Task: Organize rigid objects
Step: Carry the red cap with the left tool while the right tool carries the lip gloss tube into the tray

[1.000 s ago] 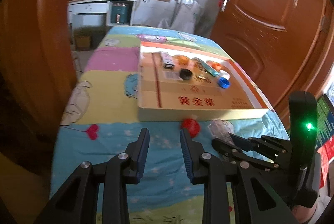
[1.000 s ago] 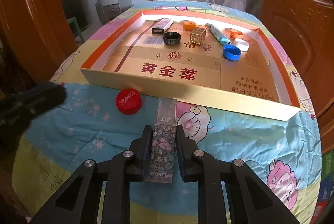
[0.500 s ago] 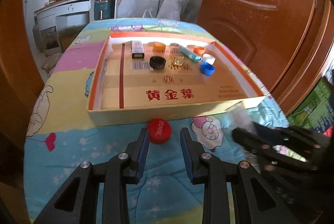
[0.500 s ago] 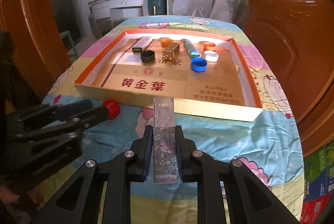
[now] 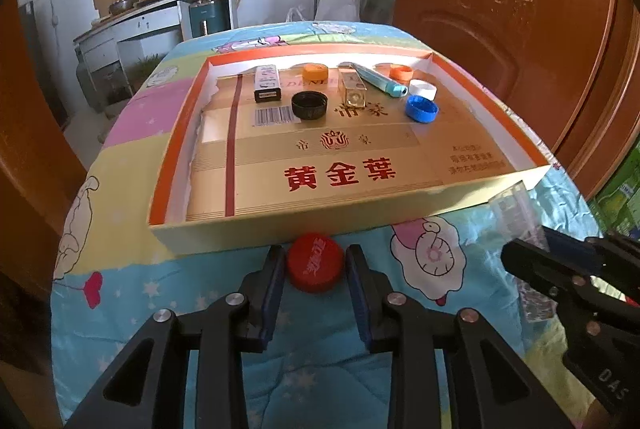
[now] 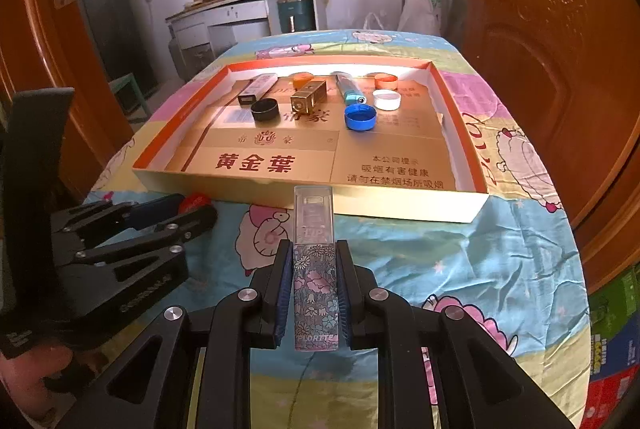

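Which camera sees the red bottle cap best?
The left wrist view: the red bottle cap lies in full sight on the cloth, between the left gripper's open fingers. In the right wrist view only a sliver of it peeks out behind that gripper.

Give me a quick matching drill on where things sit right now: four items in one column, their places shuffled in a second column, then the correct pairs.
Items:
1. red cap
2. floral lip box
3. blue cap
4. black cap

Places:
A. in the tray, next to the white cap
B. on the bedspread between the left gripper's open fingers
C. clamped in the right gripper, outside the tray
D. in the tray, just in front of the black-ended box

Pairs: 1-B, 2-C, 3-A, 4-D
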`<state>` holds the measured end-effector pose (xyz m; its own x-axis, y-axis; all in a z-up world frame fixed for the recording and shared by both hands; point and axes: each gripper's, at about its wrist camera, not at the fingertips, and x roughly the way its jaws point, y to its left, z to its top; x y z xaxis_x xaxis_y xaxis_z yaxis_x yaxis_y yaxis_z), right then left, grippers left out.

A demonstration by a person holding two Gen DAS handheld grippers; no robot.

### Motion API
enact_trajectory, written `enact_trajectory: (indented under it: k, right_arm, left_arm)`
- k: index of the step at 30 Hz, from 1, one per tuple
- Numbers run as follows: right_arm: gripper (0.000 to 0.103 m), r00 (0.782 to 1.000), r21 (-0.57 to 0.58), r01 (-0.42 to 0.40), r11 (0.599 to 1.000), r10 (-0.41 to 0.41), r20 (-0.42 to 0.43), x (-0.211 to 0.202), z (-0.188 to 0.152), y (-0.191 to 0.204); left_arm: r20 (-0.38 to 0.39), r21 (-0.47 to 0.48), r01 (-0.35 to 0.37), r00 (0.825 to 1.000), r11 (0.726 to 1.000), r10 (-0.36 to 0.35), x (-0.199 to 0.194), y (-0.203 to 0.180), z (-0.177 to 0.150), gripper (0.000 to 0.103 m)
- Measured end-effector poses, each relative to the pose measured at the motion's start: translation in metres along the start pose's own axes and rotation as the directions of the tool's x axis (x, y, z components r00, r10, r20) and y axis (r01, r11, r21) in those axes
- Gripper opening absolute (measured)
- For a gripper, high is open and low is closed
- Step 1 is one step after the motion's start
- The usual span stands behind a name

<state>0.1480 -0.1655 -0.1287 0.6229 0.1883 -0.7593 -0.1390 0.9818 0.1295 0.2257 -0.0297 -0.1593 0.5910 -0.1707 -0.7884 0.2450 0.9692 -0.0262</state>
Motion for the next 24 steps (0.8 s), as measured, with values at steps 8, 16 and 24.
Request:
enact_trajectory:
  k: [8, 16, 24]
  right_arm:
    - [0.021, 1.000, 0.020, -0.014, 1.000, 0.015, -0.005, 0.001, -0.001, -0.007]
    - [0.021, 1.000, 0.023, -0.019, 1.000, 0.019, -0.003, -0.002, -0.004, -0.008]
    - [0.020, 1.000, 0.014, -0.020, 1.000, 0.020, 0.007, -0.007, -0.002, -0.006]
  left_arm:
    - [0.001, -0.004, 0.000, 1.000, 1.000, 0.000, 0.004, 0.000, 0.001, 0.035]
    - [0.012, -0.040, 0.029, 1.000, 0.999, -0.029, -0.002, 0.006, -0.002, 0.030]
    - [0.043, -0.043, 0.051, 0.998, 0.998, -0.049, -0.020, 0.006, -0.005, 0.030]
